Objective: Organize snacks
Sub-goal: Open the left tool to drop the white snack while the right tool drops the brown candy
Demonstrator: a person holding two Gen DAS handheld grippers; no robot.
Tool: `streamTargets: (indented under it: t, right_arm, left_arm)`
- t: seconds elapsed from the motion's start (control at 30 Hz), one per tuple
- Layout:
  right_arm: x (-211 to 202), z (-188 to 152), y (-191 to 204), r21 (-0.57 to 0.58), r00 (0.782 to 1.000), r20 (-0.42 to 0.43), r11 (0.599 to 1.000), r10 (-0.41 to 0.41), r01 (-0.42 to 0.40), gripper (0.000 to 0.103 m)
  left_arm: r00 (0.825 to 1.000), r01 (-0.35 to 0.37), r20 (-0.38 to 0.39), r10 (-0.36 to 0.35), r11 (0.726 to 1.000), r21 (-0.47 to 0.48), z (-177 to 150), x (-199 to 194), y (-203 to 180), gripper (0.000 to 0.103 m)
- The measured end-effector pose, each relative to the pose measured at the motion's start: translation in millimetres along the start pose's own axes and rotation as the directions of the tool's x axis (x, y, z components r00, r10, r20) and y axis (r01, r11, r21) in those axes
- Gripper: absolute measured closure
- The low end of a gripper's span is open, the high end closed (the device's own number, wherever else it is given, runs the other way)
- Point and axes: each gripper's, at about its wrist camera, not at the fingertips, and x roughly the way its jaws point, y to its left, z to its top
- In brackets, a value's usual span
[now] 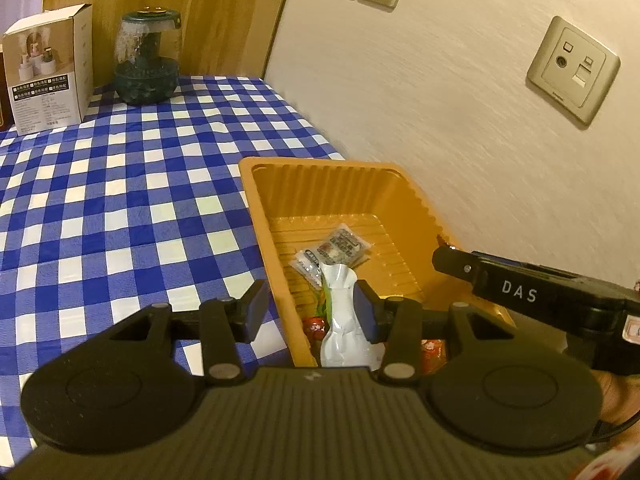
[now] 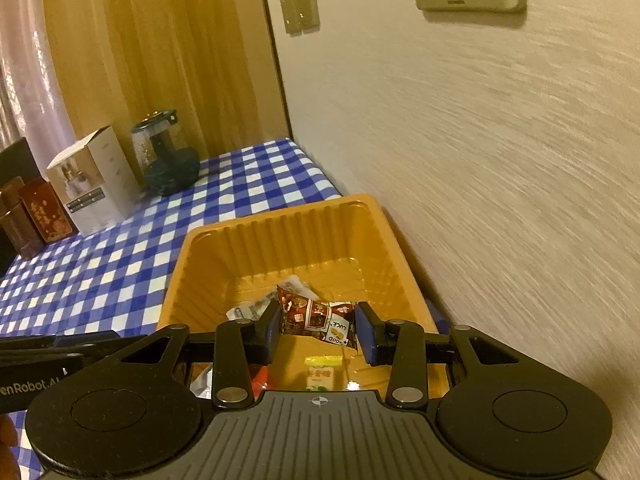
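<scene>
Surface: I see a blue-and-white checked cloth surface [image 1: 120, 200] running up to a textured cream wall; what I can see of it carries no loose snacks.
Tray: the ribbed orange plastic tray [image 1: 340, 184] sits on the cloth hard against the wall, and every snack I can see is inside it.
Bystanders: a white printed carton [image 1: 48, 68] and a dark green glass-domed jar [image 1: 146, 60] stand well apart at the far end; I leave them alone.
Left gripper: my left gripper [image 1: 312, 312] hangs over the tray's near left rim, jaws spread wide and gripping nothing; the white foil pouch [image 1: 344, 320] only shows between them, lying in the tray below.
Right gripper: my right gripper [image 2: 316, 330] is over the tray, jaws apart, with a dark red printed snack packet [image 2: 316, 316] between the pads. I cannot tell whether the pads touch it or it lies free.
Smaller items: a small clear-and-grey printed sachet [image 1: 340, 246] rests mid-floor; a little yellow-topped candy [image 2: 322, 372] lies nearer me.
Progress: I judge the gathering nearly done. What is left is letting the red packet settle and backing both grippers out.
</scene>
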Motion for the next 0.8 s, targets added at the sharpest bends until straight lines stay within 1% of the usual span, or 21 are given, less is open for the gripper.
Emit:
streamTargets:
  t: [0.27,0.37,0.43,0.47,0.5,0.57,0.73,0.8]
  right_arm:
    - [4.0,3.2,4.1,0.000,1.000,0.007,1.000,0.008,-0.008,0.064]
    - [8.2,5.4,3.4,0.016,1.000,0.007,1.000,0.027,-0.027,0.063]
    - [10.9,7.0,-2.9,0.075,0.998,0.007,0.995,0.063,-0.063,0.048]
    - [10.8,7.3,-7.3,0.112,0.997,0.013,0.991,0.070,-0.071,0.030]
    - [9.5,8.1,-10.9,0.137,0.997,0.024,0.988,0.070,-0.073,0.024]
    - [6.6,9.0,-16.0,0.161,0.997,0.041,0.984,0.070,-0.076,0.024]
    - [-3.1,7.0,-20.0,0.157,0.998,0.040,0.987,0.041,-0.047,0.024]
    - [-8.4,4.2,-20.6,0.159,0.999,0.034,0.987,0.030,-0.035,0.024]
  left_arm:
    - [1.000,-0.002,-0.005,0.002,1.000,-0.008,-1.9,2.6,4.0,0.061]
    - [1.000,-0.009,-0.005,0.009,1.000,-0.013,-2.7,3.0,6.1,0.060]
    - [1.000,-0.014,-0.006,0.014,1.000,-0.014,-4.1,2.6,9.1,0.058]
    - [1.000,-0.018,-0.006,0.018,1.000,-0.016,-4.9,2.1,10.1,0.054]
    - [1.000,-0.023,-0.005,0.023,1.000,-0.020,-6.2,1.3,12.1,0.048]
    - [1.000,-0.030,-0.004,0.030,0.999,-0.029,-8.3,-0.4,15.9,0.042]
    - [0.999,-0.045,-0.013,0.045,0.998,-0.041,-14.3,-6.5,22.9,0.041]
    - [0.999,-0.052,-0.014,0.051,0.998,-0.039,-16.9,-10.5,23.1,0.037]
